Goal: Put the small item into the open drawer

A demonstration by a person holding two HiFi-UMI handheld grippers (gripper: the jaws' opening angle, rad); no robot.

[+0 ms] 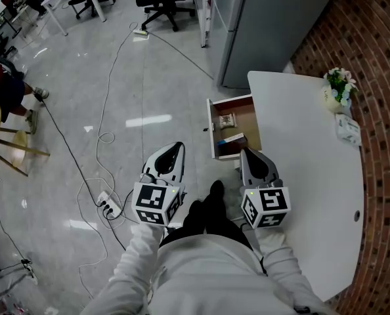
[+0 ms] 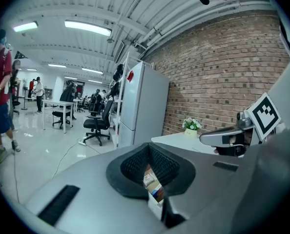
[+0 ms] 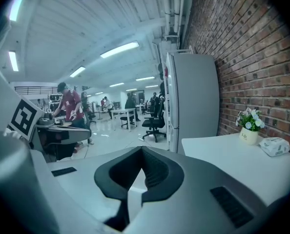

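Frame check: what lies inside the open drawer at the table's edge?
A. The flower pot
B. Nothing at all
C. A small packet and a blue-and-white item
C: in the head view the drawer stands pulled out from the table with a small packet and a blue-and-white item on its floor, while the flower pot stands on the table top.

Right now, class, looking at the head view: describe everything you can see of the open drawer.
The drawer is pulled out from the side of the white table, over the grey floor. It is a shallow tray with white walls and a brown, wood-like bottom. Inside lie a small printed packet and a blue-and-white box.
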